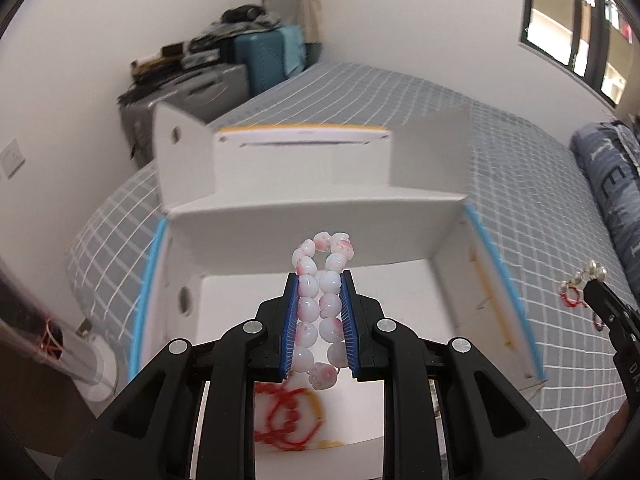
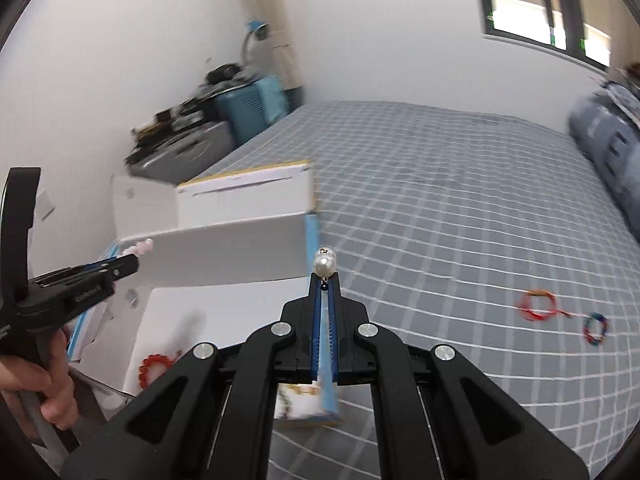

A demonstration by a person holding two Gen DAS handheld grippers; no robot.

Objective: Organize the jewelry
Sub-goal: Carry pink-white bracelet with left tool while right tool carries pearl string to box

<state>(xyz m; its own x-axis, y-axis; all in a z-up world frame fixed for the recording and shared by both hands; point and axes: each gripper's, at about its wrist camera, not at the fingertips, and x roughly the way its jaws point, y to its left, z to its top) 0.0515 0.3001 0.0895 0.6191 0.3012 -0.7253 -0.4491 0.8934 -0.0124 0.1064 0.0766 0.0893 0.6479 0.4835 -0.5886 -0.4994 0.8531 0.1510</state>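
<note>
My left gripper (image 1: 320, 276) is shut on a pink-and-white bead bracelet (image 1: 322, 304) and holds it above the open white box (image 1: 248, 312). A red bead bracelet (image 1: 286, 416) lies on the box floor below; it also shows in the right wrist view (image 2: 154, 364). My right gripper (image 2: 325, 276) is shut on a pearl-and-red-cord piece (image 2: 325, 264), held above the box's right edge. That gripper shows at the right of the left wrist view (image 1: 588, 286) with pearls and red cord (image 1: 574, 292) at its tip. The left gripper (image 2: 132, 262) appears at the left of the right wrist view.
The box sits on a bed with a grey checked sheet (image 2: 440, 200). A red cord bracelet (image 2: 538, 306) and a multicoloured bracelet (image 2: 595, 329) lie on the sheet to the right. A blue folded quilt (image 2: 612, 152) lies at far right. Suitcases (image 1: 264, 56) stand by the wall.
</note>
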